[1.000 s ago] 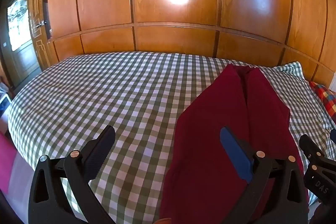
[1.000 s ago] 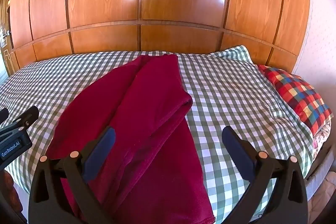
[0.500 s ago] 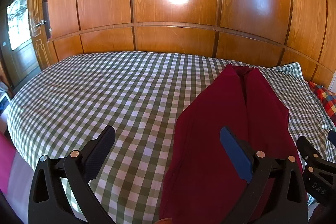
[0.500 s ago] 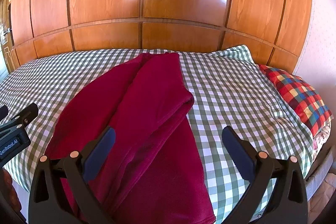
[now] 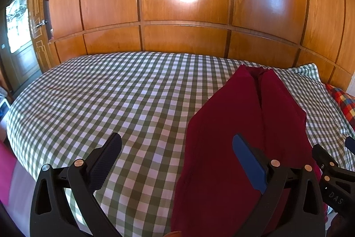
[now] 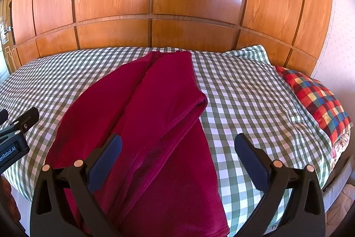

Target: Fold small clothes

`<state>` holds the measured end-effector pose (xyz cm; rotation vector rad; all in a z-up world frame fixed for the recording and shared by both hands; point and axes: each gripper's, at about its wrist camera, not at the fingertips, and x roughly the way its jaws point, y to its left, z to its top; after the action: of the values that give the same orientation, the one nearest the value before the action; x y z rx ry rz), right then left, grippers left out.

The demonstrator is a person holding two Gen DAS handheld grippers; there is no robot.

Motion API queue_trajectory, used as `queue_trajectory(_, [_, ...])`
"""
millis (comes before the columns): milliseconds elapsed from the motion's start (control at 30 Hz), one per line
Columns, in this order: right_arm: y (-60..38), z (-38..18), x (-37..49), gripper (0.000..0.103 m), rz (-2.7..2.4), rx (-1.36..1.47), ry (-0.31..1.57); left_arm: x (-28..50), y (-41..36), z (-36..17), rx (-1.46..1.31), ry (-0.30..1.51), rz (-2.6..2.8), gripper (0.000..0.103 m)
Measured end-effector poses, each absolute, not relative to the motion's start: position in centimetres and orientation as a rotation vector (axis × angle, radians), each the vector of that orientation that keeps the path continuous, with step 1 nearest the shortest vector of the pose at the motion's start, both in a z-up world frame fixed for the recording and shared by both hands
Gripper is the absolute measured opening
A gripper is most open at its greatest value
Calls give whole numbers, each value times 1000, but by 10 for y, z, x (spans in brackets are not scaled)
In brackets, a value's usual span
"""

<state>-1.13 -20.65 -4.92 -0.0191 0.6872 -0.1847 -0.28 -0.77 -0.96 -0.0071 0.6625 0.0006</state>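
A dark red garment lies spread lengthwise on the green-and-white checked bed, both sides folded in so they meet along its middle. My left gripper hovers open above the garment's near left edge, holding nothing. Over the garment's near right part, my right gripper is open and empty too. Each gripper's tip shows at the side of the other's view.
Glossy wooden panelling runs behind the bed. A red checked pillow lies at the bed's right end. A door with a window is at far left. Bare sheet extends left of the garment.
Both views have drifted very slightly; the garment and both open grippers are otherwise as before.
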Motion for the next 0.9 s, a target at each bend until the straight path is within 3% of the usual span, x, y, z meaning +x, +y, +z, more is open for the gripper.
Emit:
queue_trajectory(733, [-206, -49, -13, 101, -177, -22, 695, -10, 9, -11, -4, 683, -110, 99])
queue_trajectory(900, [-219, -59, -8, 101, -72, 63, 768, -15, 21, -28, 4, 744, -205, 99])
